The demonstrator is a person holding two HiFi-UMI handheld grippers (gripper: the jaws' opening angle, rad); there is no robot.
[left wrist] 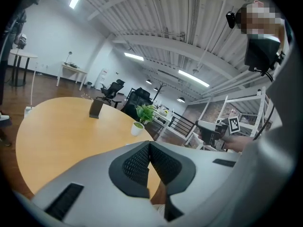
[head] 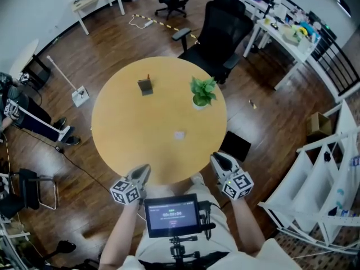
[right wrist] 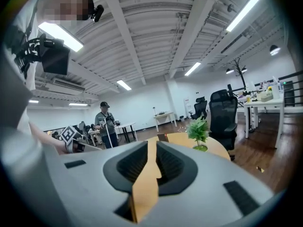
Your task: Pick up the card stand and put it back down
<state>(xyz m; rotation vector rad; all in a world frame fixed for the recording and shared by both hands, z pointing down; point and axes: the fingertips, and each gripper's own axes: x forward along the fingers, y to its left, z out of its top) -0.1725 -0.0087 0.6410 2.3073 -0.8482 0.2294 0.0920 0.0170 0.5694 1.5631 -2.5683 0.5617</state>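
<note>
The card stand (head: 145,86), a small dark upright holder, stands on the far left part of the round wooden table (head: 124,134). It also shows as the card stand (left wrist: 96,109) and, tiny, the card stand (right wrist: 163,137). Both grippers hover at the table's near edge, far from it. My left gripper (head: 143,172) is shut with its pads meeting at the tips, nothing between them (left wrist: 149,144). My right gripper (head: 217,160) has its jaws a narrow gap apart, with only table showing through (right wrist: 152,144).
A potted plant (head: 201,91) stands right of the card stand, and a small white card (head: 179,134) lies mid-table. A black office chair (head: 219,32) sits behind the table. A white rack (head: 326,173) is at the right. A person (right wrist: 105,124) stands in the distance.
</note>
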